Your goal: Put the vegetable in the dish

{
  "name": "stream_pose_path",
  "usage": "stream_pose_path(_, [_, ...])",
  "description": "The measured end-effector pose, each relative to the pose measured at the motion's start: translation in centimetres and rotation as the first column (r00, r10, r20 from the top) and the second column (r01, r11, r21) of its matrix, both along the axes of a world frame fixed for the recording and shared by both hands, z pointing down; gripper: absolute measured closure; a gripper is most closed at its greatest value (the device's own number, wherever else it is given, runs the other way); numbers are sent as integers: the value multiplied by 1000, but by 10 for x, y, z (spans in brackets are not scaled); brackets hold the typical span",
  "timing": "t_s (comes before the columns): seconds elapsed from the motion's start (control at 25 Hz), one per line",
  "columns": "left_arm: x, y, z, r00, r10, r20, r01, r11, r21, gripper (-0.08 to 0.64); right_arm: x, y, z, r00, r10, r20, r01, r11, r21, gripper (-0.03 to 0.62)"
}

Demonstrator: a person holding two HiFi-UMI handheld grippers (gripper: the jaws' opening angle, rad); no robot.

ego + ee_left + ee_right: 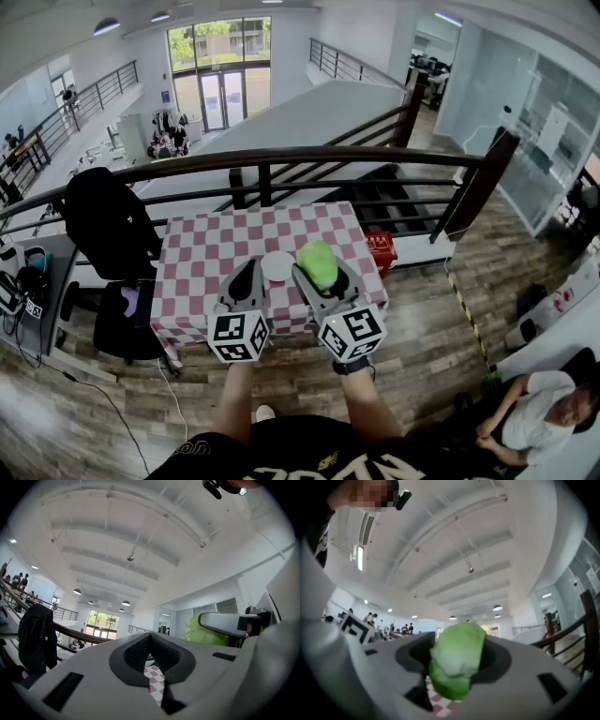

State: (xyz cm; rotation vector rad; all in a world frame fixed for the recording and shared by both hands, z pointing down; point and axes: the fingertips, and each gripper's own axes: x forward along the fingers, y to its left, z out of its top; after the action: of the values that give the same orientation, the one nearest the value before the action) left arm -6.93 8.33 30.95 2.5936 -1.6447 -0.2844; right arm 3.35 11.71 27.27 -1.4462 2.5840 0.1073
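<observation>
From where I stand, the right gripper (323, 277) pinches a pale green leafy vegetable (317, 262) between its jaws, just right of the small round white dish (277, 266) on the red-and-white chequered tablecloth (208, 253). The left gripper (247, 279), its jaws pressed together on nothing, hangs just left of that dish.

The vegetable (318, 263) is a leafy green lump, pale at one end and bright at the other. It is clamped between the jaws of the right claw (322, 275), above the checked desk (202, 253). The dish (277, 266), small, round and white, sits on the desk just left of the vegetable.
</observation>
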Motion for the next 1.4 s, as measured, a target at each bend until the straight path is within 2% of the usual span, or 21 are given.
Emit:
stream_pose_path(0.32, [-40, -17, 12, 999, 39, -5, -39, 999, -15, 542, -40, -21, 16, 1000, 23, 1, -22, 999, -37, 353])
stream_pose_path(0.56, [-75, -29, 36, 998, 44, -34, -46, 998, -52, 543, -76, -26, 43, 1000, 22, -6, -23, 996, -81, 353])
stream_pose_path(0.84, [-94, -51, 51, 998, 60, -9, -60, 996, -72, 543, -90, -58, 58, 999, 29, 41, -23, 991, -130, 353])
stream_pose_path(1.0, [-107, -72, 62, 1000, 16, -4, -16, 996, -85, 543, -94, -90, 67, 997, -6, 70, 16, 990, -142, 353])
stream_pose_path(1.2, [-114, -128, 72, 999, -45, -24, 41, 988, -150, 543, -94, -154, 80, 992, -51, 119, 75, 976, -207, 353])
stream_pose_path(1.28, [-102, -152, 60, 998, -56, -31, 51, 987, -151, 541, -85, -181, 69, 988, -72, 133, 99, 974, -206, 353])
stream_pose_path(1.4, [-72, -195, 28, 997, -73, -30, 70, 993, -95, 543, -60, -233, 38, 982, -120, 144, 142, 978, -153, 353])
